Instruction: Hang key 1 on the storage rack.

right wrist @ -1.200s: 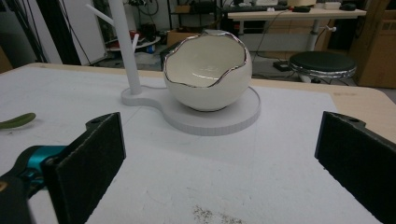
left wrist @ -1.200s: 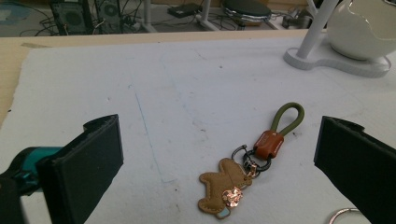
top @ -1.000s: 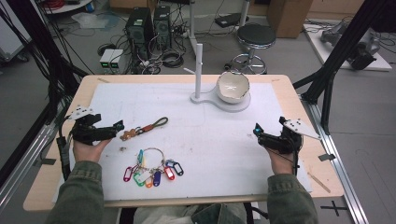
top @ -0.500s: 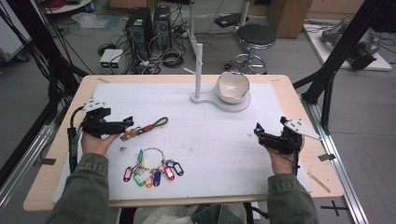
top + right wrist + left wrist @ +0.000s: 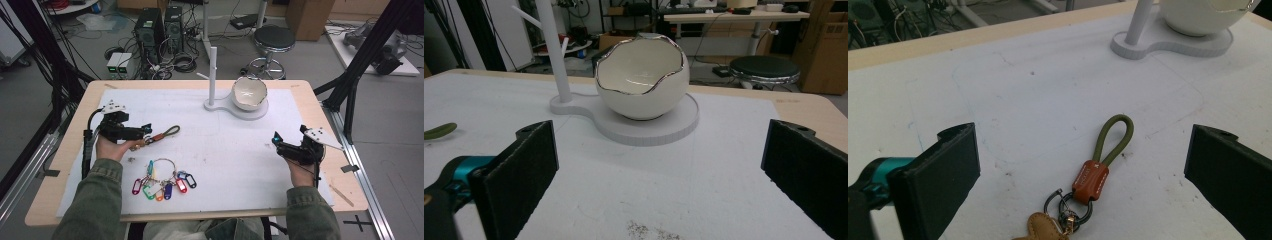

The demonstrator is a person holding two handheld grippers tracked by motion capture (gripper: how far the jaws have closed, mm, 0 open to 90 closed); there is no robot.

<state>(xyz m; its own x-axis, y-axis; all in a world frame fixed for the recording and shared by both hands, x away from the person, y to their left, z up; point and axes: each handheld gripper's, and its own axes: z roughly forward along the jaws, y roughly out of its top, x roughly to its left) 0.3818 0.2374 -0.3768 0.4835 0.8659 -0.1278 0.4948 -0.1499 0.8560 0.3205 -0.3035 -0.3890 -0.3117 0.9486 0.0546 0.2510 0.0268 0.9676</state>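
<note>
A keychain (image 5: 162,135) (image 5: 1104,157) with an olive cord loop, a brown leather tab and a metal clasp lies on the white mat. My left gripper (image 5: 146,130) (image 5: 1082,145) is open at its clasp end, and the jaws stand wide on either side without touching it. A ring of coloured key tags (image 5: 162,182) lies nearer the front edge. My right gripper (image 5: 276,139) (image 5: 659,145) hovers open at the right, facing a white eggshell-shaped bowl (image 5: 248,93) (image 5: 641,80) with nothing between its jaws.
The bowl sits on a white stand base (image 5: 260,111) (image 5: 644,131) with an upright pegged post (image 5: 212,70) (image 5: 551,47). A white mat (image 5: 225,150) covers the wooden table (image 5: 320,105). Beyond the far edge stand a stool (image 5: 272,37), computers and cables.
My left gripper has moved right and forward to the keychain, and its jaws now straddle the clasp end. The right gripper has stayed put.
</note>
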